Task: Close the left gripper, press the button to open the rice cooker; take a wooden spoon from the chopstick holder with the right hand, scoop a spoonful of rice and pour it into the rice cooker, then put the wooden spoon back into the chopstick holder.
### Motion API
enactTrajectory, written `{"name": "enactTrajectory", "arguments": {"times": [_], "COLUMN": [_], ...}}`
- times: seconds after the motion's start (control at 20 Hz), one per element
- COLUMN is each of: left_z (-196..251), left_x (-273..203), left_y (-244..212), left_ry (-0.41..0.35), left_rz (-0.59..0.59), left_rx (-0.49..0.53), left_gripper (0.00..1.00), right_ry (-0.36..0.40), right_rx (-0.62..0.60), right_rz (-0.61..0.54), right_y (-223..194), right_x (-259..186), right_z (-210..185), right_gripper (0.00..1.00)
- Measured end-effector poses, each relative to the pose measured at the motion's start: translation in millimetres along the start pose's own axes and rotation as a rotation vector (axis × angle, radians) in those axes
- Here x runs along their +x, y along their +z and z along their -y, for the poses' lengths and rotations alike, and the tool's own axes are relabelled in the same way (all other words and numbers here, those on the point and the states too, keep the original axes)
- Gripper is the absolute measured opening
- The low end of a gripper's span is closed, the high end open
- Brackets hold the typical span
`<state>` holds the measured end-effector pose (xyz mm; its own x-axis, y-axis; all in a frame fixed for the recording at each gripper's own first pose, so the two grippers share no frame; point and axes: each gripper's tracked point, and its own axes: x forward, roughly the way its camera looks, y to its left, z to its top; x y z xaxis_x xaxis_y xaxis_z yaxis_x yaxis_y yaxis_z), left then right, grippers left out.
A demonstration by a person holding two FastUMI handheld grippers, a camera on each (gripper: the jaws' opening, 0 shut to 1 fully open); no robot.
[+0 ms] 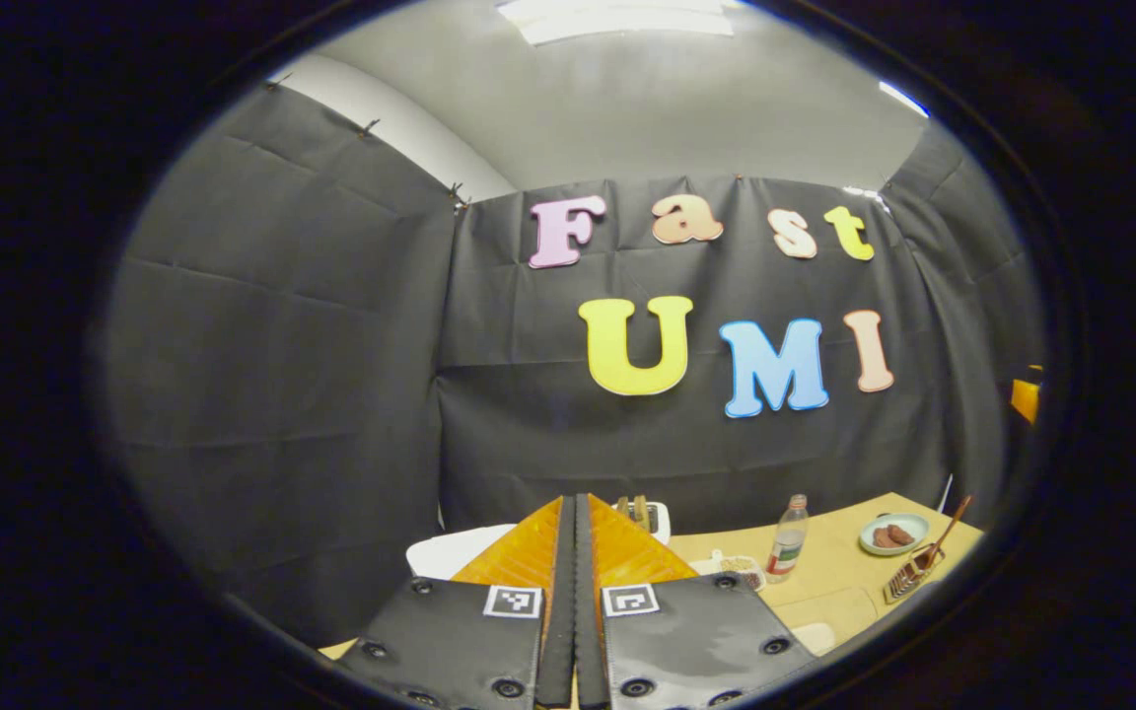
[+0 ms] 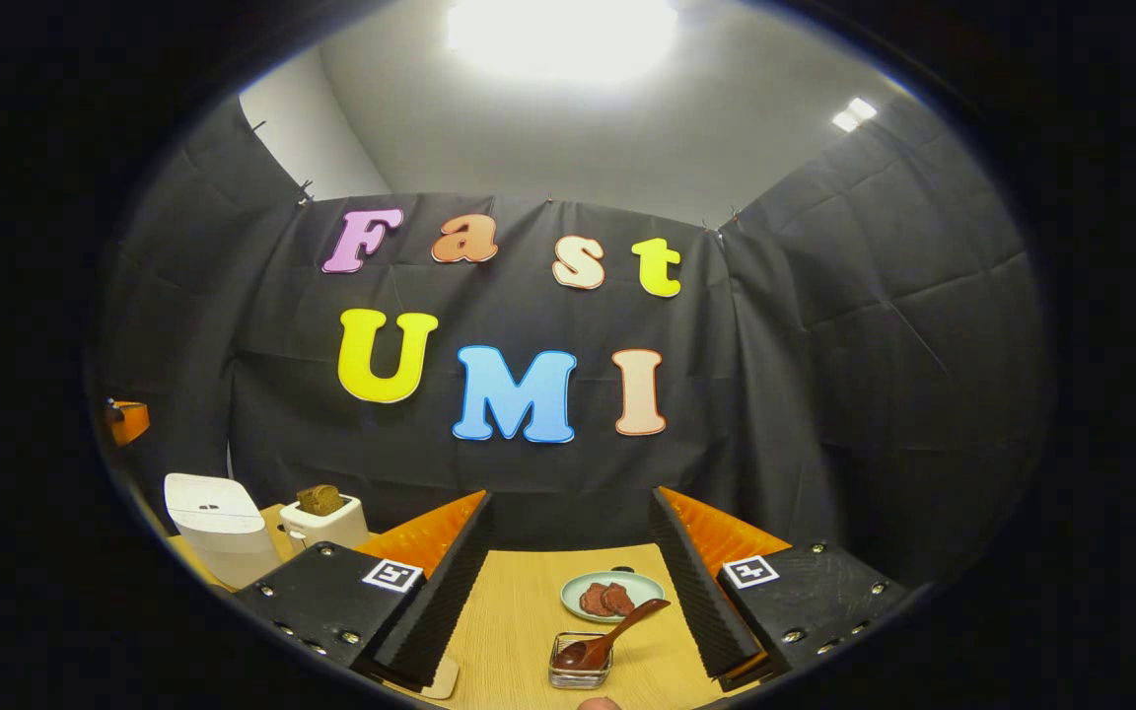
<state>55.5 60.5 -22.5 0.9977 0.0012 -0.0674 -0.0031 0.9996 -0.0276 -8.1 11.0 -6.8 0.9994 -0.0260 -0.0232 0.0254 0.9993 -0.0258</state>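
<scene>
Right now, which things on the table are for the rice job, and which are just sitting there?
For the job: rice cooker, wooden spoon, chopstick holder, left gripper, right gripper.

Just lying about: toaster, plate of brown food, bottle.

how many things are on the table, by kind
rice cooker: 1
toaster: 1
bottle: 1
plate: 1
chopstick holder: 1
wooden spoon: 1
rice container: 1
total: 7
</scene>
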Motion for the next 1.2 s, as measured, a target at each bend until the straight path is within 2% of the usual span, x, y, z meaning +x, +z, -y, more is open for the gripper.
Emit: {"name": "enactTrajectory", "arguments": {"times": [0.05, 0.5, 0.75, 1.2], "left_z": [-4.8, -26.1, -24.7, -21.1], "left_x": [7.7, 72.1, 107.7, 143.1], "left_y": [-3.3, -50.6, -94.4, -180.0], "left_ry": [-0.001, -0.032, -0.054, -0.061], "left_rz": [-0.005, -0.069, -0.139, -0.287], "left_rx": [-0.004, -0.007, -0.043, -0.044], "left_gripper": [0.08, 0.08, 0.09, 0.09], "right_ry": [-0.006, -0.086, -0.139, -0.17], "right_rx": [-0.005, -0.028, -0.045, -0.06], "right_rz": [0.0, -0.017, -0.015, -0.041], "right_y": [-0.5, -3.0, -1.0, -5.8], "right_x": [-1.4, -16.6, -24.9, -31.3], "right_z": [-0.3, -2.3, -0.4, -9.3], "right_gripper": [0.95, 0.95, 0.95, 0.95]}}
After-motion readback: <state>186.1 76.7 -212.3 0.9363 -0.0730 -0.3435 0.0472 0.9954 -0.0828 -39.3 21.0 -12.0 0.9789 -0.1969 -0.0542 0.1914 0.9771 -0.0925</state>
